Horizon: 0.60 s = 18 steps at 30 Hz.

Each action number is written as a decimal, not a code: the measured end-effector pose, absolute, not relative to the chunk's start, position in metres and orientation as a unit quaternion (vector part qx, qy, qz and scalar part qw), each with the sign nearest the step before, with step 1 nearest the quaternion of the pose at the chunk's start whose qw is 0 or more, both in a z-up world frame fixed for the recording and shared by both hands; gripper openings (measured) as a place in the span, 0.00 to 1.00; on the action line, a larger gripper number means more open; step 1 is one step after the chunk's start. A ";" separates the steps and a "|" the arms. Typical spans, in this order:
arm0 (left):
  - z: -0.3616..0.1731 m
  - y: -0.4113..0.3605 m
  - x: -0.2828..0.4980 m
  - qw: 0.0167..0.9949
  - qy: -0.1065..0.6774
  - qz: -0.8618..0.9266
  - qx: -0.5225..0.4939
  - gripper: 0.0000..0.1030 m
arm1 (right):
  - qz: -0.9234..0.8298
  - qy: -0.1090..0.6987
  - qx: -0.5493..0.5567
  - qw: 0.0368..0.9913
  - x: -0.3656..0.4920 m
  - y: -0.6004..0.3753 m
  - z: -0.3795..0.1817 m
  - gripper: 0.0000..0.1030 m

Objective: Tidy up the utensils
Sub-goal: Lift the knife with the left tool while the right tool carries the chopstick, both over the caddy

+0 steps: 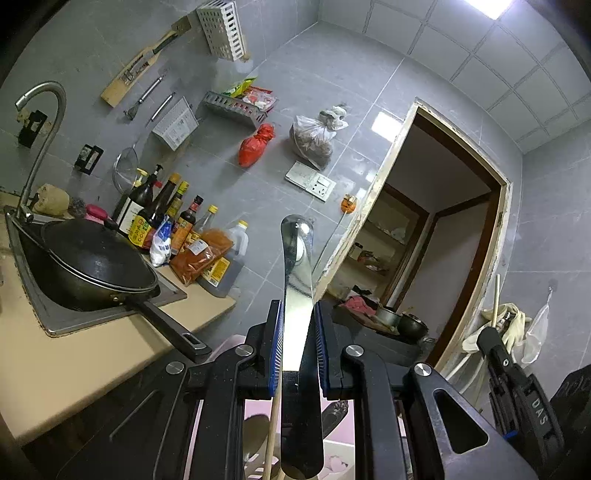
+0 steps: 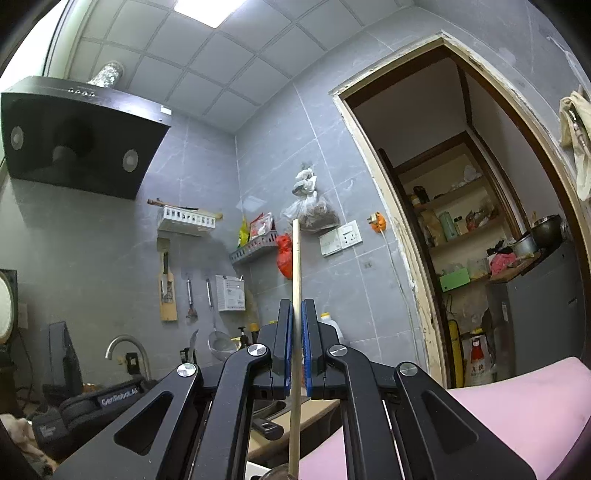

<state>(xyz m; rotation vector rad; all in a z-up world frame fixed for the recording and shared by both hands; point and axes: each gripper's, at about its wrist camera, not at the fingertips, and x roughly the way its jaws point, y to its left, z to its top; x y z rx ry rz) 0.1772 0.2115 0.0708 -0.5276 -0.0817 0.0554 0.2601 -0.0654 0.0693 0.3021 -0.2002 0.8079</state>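
Note:
My left gripper is shut on a shiny flat steel utensil handle that stands upright between the blue pads, its rounded end pointing up. A thin wooden stick passes below the left pad. My right gripper is shut on a long thin wooden chopstick held upright, its tip near the hanging bags. The right gripper also shows at the right edge of the left wrist view, with the wooden stick rising from it. A pink container lies below both grippers.
A black wok sits in the sink under a curved tap. Sauce bottles crowd the counter. Wall racks, hung tools, a range hood and an open doorway surround.

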 end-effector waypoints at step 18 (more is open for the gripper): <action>0.054 0.189 0.177 0.974 -0.043 0.059 -0.214 0.13 | 0.387 -0.080 0.127 0.910 0.259 -0.059 0.062 0.03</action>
